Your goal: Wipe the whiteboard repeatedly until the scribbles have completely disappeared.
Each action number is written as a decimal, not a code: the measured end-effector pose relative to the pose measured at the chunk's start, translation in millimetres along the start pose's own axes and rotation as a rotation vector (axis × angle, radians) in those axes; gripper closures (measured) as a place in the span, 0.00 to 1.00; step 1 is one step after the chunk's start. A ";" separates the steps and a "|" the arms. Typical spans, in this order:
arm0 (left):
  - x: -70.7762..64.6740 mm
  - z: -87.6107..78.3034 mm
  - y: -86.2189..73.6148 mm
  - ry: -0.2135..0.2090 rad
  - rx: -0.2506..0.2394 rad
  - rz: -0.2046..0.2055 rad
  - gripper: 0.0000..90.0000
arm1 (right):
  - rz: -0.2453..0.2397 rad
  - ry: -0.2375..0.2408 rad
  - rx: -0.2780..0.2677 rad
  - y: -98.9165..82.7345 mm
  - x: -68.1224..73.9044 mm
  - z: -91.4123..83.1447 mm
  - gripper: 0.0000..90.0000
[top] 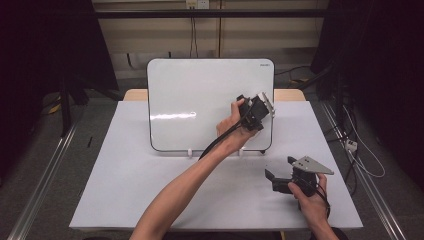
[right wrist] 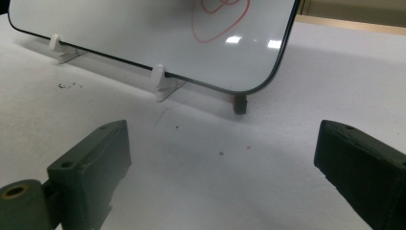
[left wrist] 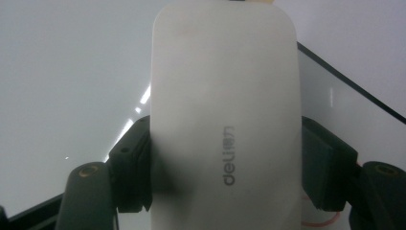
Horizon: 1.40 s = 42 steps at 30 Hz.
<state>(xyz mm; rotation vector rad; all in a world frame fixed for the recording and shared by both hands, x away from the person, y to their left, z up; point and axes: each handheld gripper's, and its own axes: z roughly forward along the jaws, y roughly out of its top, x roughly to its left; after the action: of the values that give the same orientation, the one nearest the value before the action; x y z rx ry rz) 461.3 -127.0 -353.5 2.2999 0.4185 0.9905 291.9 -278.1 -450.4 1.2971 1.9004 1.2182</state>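
Observation:
A white board with a thin black rim stands tilted on white clips at the back of the table. My left gripper is up against its right part, shut on a white eraser printed "deli", which lies close against the board's face. A red scribble is drawn on the board near its lower right. My right gripper hovers low over the table's front right, open with nothing between its jaws, facing the board's bottom right corner.
The table is covered in white. White clip feet hold the board's bottom edge. A small red and black piece sits under the board's right corner. Dark specks lie on the cover.

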 end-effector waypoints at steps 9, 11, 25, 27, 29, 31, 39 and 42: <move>18.6 -1.1 8.8 0.019 0.008 -0.033 0.34 | 0.002 0.002 0.000 0.0 0.2 -0.3 0.06; 27.3 -2.5 8.9 0.027 0.008 -0.047 0.34 | -0.001 0.001 -0.001 -0.1 -0.2 -0.2 0.06; 80.7 -15.0 -9.9 0.062 -0.012 -0.147 0.34 | 0.001 0.001 0.000 -0.3 -0.5 0.0 0.06; 78.5 -14.8 -8.7 0.066 -0.007 -0.137 0.34 | 0.004 -0.001 0.001 -0.1 -0.2 0.1 0.06; 72.1 -13.0 -6.0 0.091 0.001 -0.124 0.34 | 0.004 -0.003 0.000 0.0 -0.1 0.2 0.06; 70.6 -12.9 -5.9 0.086 0.005 -0.134 0.34 | 0.004 -0.003 0.001 0.1 -0.1 0.0 0.06; 53.5 -9.7 -8.1 0.077 0.008 -0.087 0.34 | 0.003 -0.005 0.000 0.0 0.1 0.4 0.06; 47.4 -8.9 -8.5 0.075 0.004 -0.082 0.34 | -0.002 -0.005 0.000 0.1 -0.1 0.9 0.06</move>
<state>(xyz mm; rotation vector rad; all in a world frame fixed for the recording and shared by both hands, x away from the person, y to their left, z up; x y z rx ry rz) 486.2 -93.5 -327.9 2.2356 0.5411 1.0384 292.7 -277.8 -450.8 1.2970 1.8972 1.2129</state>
